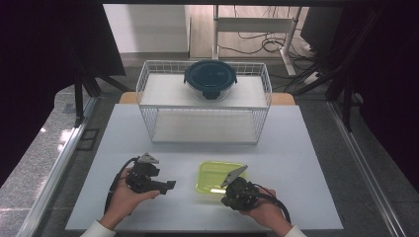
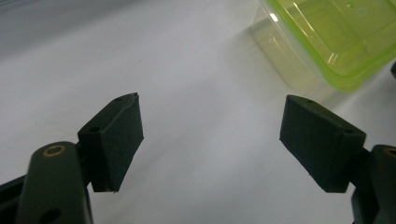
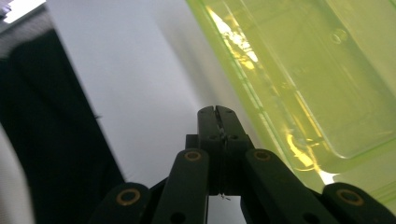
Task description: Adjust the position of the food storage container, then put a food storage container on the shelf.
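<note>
While the green container [image 1: 216, 177] sits on the counter [image 1: 296, 163], your right gripper [image 3: 217, 111] rests just beside it, fingers pressed together; your left gripper [image 2: 210, 140], also beside it, spreads its fingers wide, empty.

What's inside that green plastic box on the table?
The green box looks empty through its clear lid: just bare yellow-green plastic. Its near corner is covered by the right claw, so that part stays unseen.

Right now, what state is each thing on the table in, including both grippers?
Left gripper: fingers wide open, nothing between them.
Right gripper: fingers shut together, holding nothing, beside the green container.
Green container: lid on, resting flat on the table.
Round container: dark lid on, sitting on top of the wire rack.
</note>
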### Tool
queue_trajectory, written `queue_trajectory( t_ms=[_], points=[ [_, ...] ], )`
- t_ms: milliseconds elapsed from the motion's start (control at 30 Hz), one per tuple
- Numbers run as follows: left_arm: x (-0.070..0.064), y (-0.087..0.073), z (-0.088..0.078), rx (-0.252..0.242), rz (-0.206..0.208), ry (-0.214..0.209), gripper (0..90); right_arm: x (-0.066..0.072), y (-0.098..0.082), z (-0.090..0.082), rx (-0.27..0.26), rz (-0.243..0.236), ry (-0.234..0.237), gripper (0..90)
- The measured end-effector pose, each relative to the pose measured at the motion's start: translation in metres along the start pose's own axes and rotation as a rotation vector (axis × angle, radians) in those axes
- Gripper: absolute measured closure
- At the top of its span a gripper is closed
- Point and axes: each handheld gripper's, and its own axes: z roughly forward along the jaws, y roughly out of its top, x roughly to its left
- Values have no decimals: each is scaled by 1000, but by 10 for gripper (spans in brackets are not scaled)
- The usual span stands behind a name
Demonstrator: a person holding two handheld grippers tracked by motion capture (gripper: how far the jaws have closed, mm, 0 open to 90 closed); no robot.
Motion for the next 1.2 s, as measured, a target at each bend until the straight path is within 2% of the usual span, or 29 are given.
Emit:
queue_trajectory(
  t_ms=[133,267,433,600,767,800,867,933,1033,1200],
  points=[
    [-1,0,-2,-21,-2,-7,213,5,-2,-19,-52,0,-11,889],
    [-1,1,-2,-33,-7,-13,214,-3,-7,-41,-139,32,-32,888],
    [-2,2,-1,-51,-10,-24,217,-24,-22,-59,-226,147,-52,888],
    [-4,2,-1,-67,-11,-33,216,-47,-40,-70,-300,264,-87,888],
    [-2,-2,-3,-70,-24,-34,215,-64,-51,-72,-322,331,-97,879],
    [-2,-2,-4,-74,-28,-35,215,-66,-52,-72,-328,339,-95,843],
    [-2,-2,-5,-79,-34,-31,215,-68,-55,-72,-343,371,-97,641],
    [-3,-3,-6,-80,-32,-32,215,-69,-56,-71,-356,396,-127,428],
    [-5,-3,-6,-88,-33,-29,214,-70,-57,-72,-384,435,-129,320],
    [-9,-2,-7,-104,-36,-41,210,-74,-61,-74,-433,495,-92,243]
  ],
)
